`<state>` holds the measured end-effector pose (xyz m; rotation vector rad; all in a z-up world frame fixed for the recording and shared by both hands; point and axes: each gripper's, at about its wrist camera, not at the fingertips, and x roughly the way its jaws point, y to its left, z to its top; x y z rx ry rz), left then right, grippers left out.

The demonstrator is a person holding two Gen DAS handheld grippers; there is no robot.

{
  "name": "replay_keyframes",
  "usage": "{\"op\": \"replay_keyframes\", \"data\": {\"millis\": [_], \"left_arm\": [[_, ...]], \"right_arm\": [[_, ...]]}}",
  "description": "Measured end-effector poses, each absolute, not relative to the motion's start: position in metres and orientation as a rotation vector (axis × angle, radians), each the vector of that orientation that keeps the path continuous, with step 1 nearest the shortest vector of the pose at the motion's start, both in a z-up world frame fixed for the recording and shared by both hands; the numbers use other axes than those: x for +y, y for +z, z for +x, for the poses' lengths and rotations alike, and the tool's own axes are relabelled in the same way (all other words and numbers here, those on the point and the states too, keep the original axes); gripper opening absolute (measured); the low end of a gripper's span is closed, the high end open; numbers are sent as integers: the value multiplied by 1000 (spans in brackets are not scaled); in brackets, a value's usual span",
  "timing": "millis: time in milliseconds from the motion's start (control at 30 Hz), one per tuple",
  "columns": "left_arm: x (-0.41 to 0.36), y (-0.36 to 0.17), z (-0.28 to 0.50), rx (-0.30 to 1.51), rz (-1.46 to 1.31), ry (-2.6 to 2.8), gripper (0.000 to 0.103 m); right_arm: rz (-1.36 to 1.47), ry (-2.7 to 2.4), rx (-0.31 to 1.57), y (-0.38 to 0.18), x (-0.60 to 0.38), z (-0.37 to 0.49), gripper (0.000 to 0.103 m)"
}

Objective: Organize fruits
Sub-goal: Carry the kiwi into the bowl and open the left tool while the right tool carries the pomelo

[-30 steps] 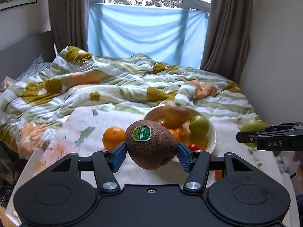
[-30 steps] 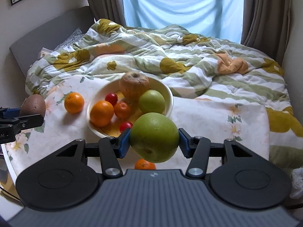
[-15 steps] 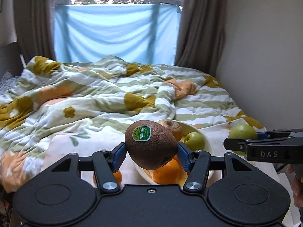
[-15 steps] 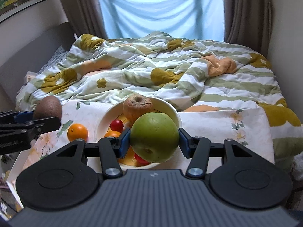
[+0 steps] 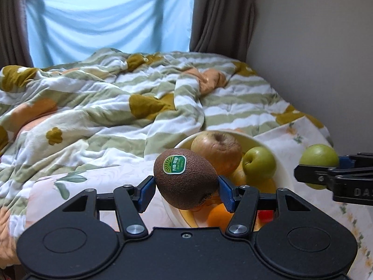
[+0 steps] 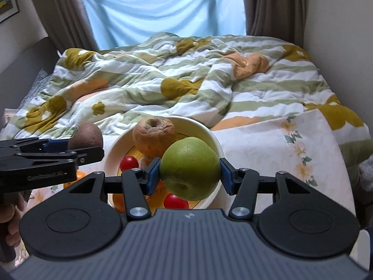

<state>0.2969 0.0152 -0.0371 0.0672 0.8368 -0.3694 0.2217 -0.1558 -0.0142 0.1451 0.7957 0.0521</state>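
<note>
Both grippers clamped — left gripper (image 5: 186,184) on the kiwi (image 5: 185,178), right gripper (image 6: 190,171) on a green apple (image 6: 190,168) — but the bowl (image 6: 209,137) looks crowded, so either could roll off onto the bed.

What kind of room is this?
Most likely a bedroom. A rumpled flowery quilt covers a bed, brown curtains hang at the window, and a bowl of fruit sits at the bed's near end.

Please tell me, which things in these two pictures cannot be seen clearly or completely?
- Bowl contents, left wrist view: the kiwi and left gripper cover the lower fruits.
- Orange beside the bowl, right wrist view: mostly behind the left gripper.
- Kiwi sticker text: too small to read.
</note>
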Motion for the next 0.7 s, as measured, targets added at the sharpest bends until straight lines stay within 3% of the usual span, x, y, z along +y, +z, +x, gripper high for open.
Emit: {"op": "replay_keyframes", "data": {"millis": [567, 633, 667, 700], "left_arm": [[7, -64, 323, 894, 108, -445, 64], [7, -63, 322, 882, 109, -447, 74], [8, -60, 320, 865, 107, -446, 87], [8, -57, 318, 852, 108, -442, 94]], "right_arm": [[179, -39, 832, -31, -150, 227, 68], [178, -45, 826, -28, -150, 225, 68], [179, -48, 823, -27, -150, 225, 68], [179, -52, 821, -26, -150, 224, 68]]}}
